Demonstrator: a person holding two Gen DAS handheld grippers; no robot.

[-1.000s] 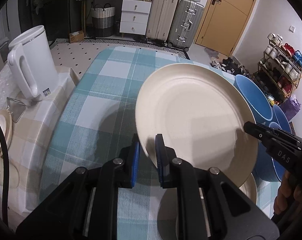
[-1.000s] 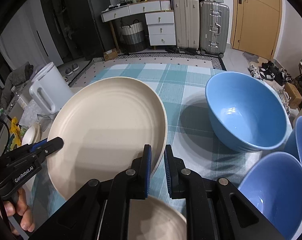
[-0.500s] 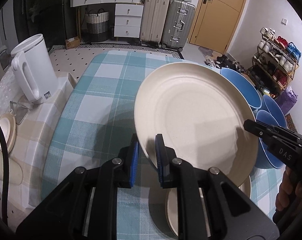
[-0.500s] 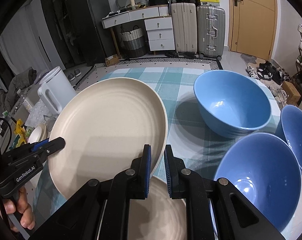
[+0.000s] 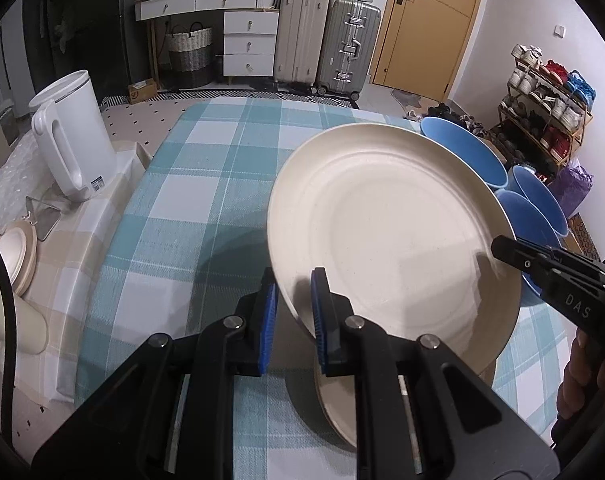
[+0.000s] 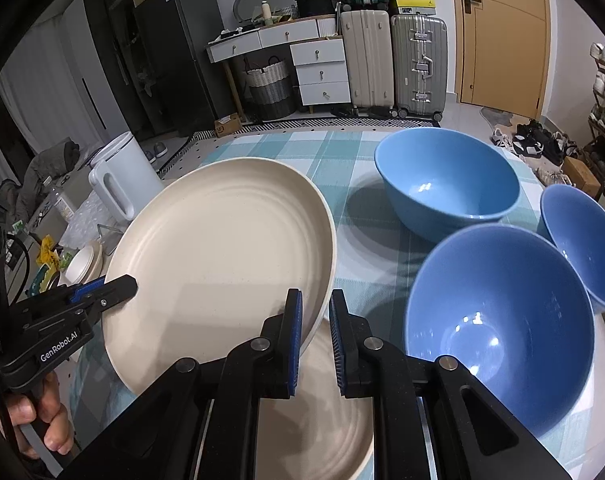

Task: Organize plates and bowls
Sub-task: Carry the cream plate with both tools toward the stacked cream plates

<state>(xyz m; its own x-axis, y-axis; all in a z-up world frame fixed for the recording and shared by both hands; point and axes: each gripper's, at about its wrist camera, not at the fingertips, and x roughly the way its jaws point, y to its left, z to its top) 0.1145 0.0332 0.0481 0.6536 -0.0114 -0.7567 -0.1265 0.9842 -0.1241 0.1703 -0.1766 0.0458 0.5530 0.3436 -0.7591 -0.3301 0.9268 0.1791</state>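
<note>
Cream plate (image 5: 386, 240) clamped at opposite rims between left gripper (image 5: 294, 312) and right gripper (image 6: 315, 332)

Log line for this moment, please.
left gripper: shut on cream plate | right gripper: shut on same plate | second plate: beneath, on table

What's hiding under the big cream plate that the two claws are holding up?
Another cream plate lies on the checked tablecloth beneath the big cream plate. Only its near part shows; the lifted plate and the claws cover the rest.
</note>
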